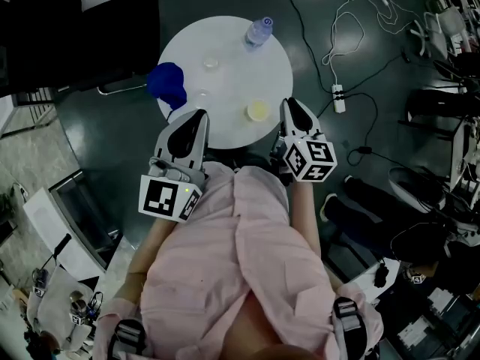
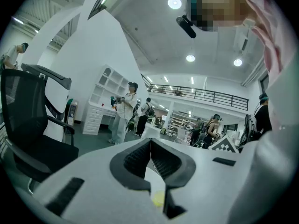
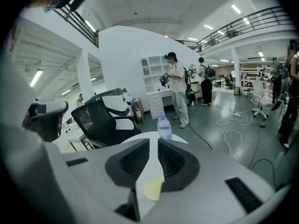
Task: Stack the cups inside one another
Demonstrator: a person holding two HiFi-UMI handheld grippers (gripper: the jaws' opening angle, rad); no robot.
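Cups [image 1: 258, 111] untouched; left tongs [image 2: 150, 141] shut, right [image 3: 153, 146] ajar

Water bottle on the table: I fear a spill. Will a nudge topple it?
Probably: the bottle stands upright, tall and narrow, near the table's far rim. Once down, its round body could roll. It looks like clear plastic, so likely light.

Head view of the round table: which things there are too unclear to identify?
- Far pale disc, head view: tiny, nearly lost against the white table; cup or lid, unclear.
- Near pale disc, head view: likewise.
- Blue thing, head view: too dark to name.
- Yellow cup, left gripper view: mostly hidden by the left hand-held gripper.
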